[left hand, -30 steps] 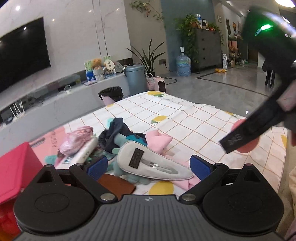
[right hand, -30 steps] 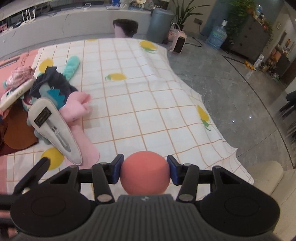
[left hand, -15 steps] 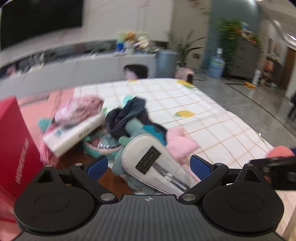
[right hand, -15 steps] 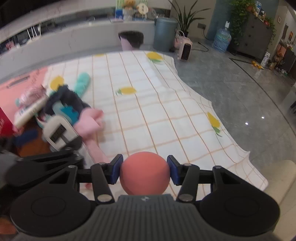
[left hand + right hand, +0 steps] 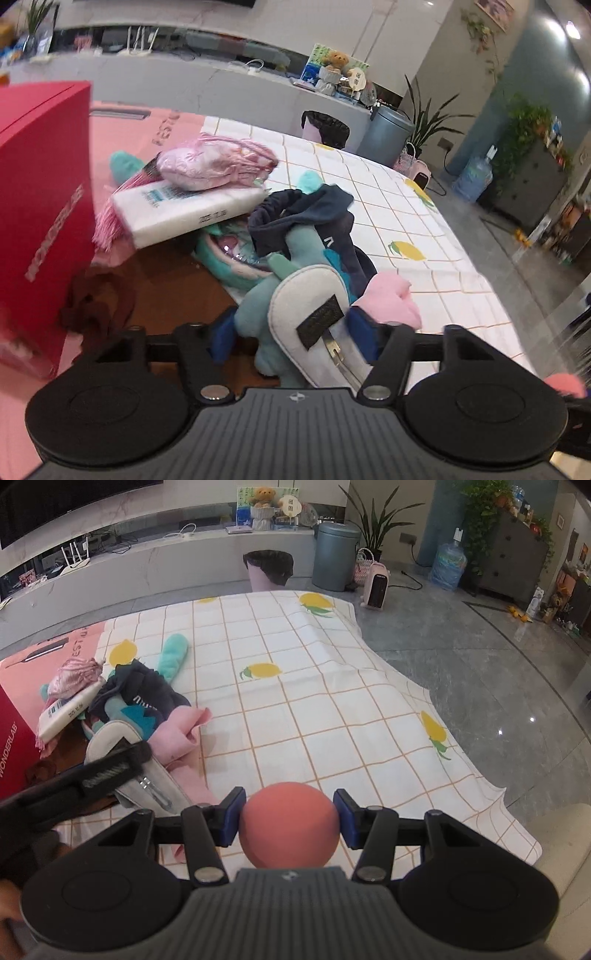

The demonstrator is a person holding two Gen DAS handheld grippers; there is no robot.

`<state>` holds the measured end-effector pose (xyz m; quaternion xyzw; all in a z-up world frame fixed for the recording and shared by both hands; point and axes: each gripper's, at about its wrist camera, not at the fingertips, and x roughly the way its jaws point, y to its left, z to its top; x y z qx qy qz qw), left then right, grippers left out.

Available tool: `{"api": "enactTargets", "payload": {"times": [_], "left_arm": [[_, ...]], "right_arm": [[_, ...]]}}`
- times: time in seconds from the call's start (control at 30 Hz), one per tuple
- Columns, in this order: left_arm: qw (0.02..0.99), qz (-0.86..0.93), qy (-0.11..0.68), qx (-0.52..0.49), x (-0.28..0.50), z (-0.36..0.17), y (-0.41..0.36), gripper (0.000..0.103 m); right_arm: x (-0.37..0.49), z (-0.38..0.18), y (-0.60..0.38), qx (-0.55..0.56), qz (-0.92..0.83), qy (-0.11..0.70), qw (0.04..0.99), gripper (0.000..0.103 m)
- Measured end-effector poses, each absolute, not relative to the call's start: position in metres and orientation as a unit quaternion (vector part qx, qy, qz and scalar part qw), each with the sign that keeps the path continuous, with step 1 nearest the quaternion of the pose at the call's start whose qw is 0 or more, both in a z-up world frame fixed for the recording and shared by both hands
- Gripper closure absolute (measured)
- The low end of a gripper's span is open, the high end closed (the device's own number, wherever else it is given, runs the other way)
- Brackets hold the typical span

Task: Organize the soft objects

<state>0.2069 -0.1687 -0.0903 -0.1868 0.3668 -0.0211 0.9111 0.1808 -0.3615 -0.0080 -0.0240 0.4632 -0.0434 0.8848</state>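
Observation:
My left gripper (image 5: 293,334) hangs low over a pile of soft things, its jaws closing. Between them lie a grey clip-shaped pouch (image 5: 314,317) and the teal plush toy (image 5: 258,314) under it. The pads stand close on both sides, without a clear squeeze. A navy garment (image 5: 303,218) and a pink cloth (image 5: 391,299) lie just beyond. My right gripper (image 5: 290,818) is shut on a coral foam ball (image 5: 290,825) above the near edge of the checked lemon tablecloth (image 5: 332,701). One black finger of the left gripper (image 5: 110,768) shows over the pouch (image 5: 110,738) there.
A red box (image 5: 40,206) stands close on the left. A white tissue pack (image 5: 184,210) with a shiny pink bundle (image 5: 207,166) on top leans behind the pile. A brown cloth (image 5: 96,299) lies by the box. The cloth's right edge drops to grey floor (image 5: 480,664).
My left gripper has rolled, sunk and come closer over the pouch, and its jaws have narrowed around it. The right gripper keeps the ball in the same place.

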Motion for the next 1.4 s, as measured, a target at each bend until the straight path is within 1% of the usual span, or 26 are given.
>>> {"api": "enactTargets", "payload": {"times": [0.1,0.2,0.4,0.47,0.53,0.6,0.77,0.87,0.9,0.97,1.07,1.1,1.2,1.4], "left_arm": [[0.906,-0.028,0.374,-0.197,0.199,-0.082,-0.16,0.045],[0.906,-0.035,0.381,-0.183,0.188,-0.073,-0.157,0.048],[0.903,-0.054,0.406,-0.13,0.158,-0.059,-0.151,0.048],[0.899,-0.058,0.42,-0.108,0.156,-0.055,-0.15,0.048],[0.9,-0.062,0.418,-0.104,0.155,-0.052,-0.148,0.048],[0.897,-0.063,0.426,-0.095,0.157,-0.055,-0.15,0.044],[0.891,-0.059,0.448,-0.037,0.162,-0.069,-0.16,0.039],[0.89,-0.053,0.452,-0.038,0.168,-0.073,-0.162,0.032],[0.889,-0.054,0.454,-0.038,0.17,-0.073,-0.162,0.028],[0.888,-0.059,0.456,-0.032,0.173,-0.073,-0.165,0.024],[0.884,-0.058,0.463,-0.015,0.178,-0.076,-0.172,0.02],[0.881,-0.053,0.47,-0.01,0.181,-0.078,-0.174,0.019],[0.877,-0.041,0.478,0.001,0.186,-0.083,-0.18,0.015],[0.884,-0.02,0.467,0.024,0.192,-0.09,-0.188,0.012]], "right_arm": [[0.183,-0.014,-0.36,-0.028,-0.037,0.474,0.879,0.052],[0.184,-0.015,-0.358,-0.023,-0.025,0.479,0.877,0.052],[0.182,-0.017,-0.351,-0.019,-0.001,0.489,0.872,0.052],[0.182,-0.021,-0.348,-0.025,0.004,0.498,0.867,0.052],[0.184,-0.027,-0.343,-0.042,0.003,0.507,0.861,0.052],[0.185,-0.031,-0.339,-0.054,0.006,0.516,0.855,0.052],[0.193,-0.047,-0.334,-0.065,0.013,0.541,0.838,0.052],[0.199,-0.059,-0.329,-0.075,0.015,0.564,0.822,0.052],[0.199,-0.06,-0.327,-0.082,0.016,0.562,0.823,0.051],[0.198,-0.06,-0.326,-0.088,0.02,0.563,0.822,0.049],[0.198,-0.06,-0.327,-0.087,0.014,0.564,0.821,0.045],[0.198,-0.06,-0.327,-0.087,0.012,0.565,0.821,0.043],[0.199,-0.061,-0.326,-0.106,-0.002,0.566,0.818,0.027],[0.199,-0.062,-0.326,-0.115,-0.001,0.561,0.82,0.027]]}}
